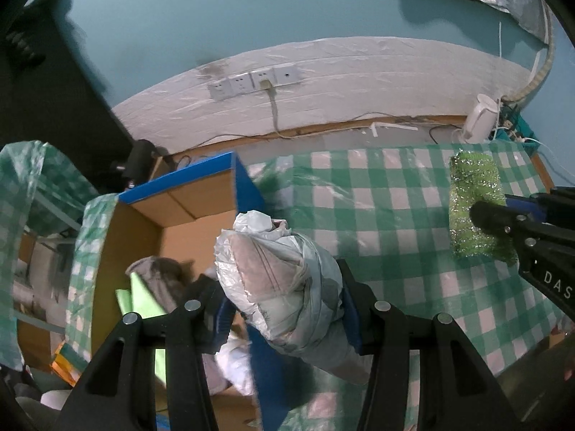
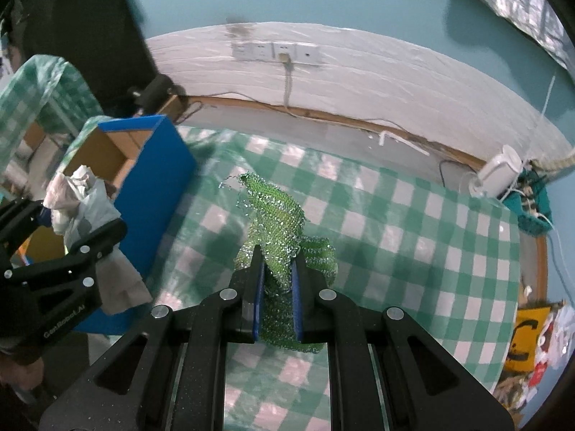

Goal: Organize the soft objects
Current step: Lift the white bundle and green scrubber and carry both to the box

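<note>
Clamping the bagged cloth, left tool; right tool pinches green mesh (both aloft).

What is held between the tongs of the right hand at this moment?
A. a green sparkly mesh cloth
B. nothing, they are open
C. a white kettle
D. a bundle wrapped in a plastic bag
A: in the right wrist view the right tongs are closed on the green sparkly mesh cloth, lifted above the checked tablecloth; the bundle wrapped in a plastic bag sits in the left tongs.
</note>
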`<state>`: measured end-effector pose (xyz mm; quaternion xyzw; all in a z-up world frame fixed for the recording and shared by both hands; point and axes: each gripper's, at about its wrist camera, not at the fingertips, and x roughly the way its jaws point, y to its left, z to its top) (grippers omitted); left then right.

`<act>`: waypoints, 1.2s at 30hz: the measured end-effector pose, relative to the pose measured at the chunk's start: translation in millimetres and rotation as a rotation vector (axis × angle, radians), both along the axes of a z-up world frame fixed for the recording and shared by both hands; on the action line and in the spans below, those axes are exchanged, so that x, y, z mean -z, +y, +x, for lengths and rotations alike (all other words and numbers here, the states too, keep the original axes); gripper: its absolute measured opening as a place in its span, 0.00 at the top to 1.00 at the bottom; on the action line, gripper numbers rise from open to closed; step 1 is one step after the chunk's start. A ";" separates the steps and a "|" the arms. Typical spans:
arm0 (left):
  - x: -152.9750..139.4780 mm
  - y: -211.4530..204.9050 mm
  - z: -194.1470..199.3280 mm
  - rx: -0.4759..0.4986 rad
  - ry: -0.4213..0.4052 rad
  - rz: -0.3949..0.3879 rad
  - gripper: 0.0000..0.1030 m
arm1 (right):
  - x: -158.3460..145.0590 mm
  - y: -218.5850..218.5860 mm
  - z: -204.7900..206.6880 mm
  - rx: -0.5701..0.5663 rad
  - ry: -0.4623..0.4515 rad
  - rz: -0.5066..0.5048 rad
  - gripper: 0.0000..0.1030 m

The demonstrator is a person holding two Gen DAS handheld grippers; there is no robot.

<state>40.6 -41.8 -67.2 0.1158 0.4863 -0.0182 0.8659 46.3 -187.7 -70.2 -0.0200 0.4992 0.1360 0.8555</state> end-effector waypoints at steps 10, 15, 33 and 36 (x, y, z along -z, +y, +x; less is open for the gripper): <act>-14.2 52.8 -13.1 -0.087 -0.026 -0.030 0.50 | -13.3 47.0 -4.9 -0.094 -0.020 0.036 0.90; -20.2 73.1 -19.4 -0.118 -0.053 -0.023 0.50 | -19.6 78.3 -3.3 -0.151 -0.030 0.044 0.90; 0.5 163.1 -23.4 -0.305 -0.007 -0.071 0.50 | -25.7 172.1 1.3 -0.295 -0.027 0.059 0.90; 4.7 173.2 -25.9 -0.322 -0.002 -0.067 0.50 | -22.5 187.8 2.2 -0.319 -0.018 0.062 0.90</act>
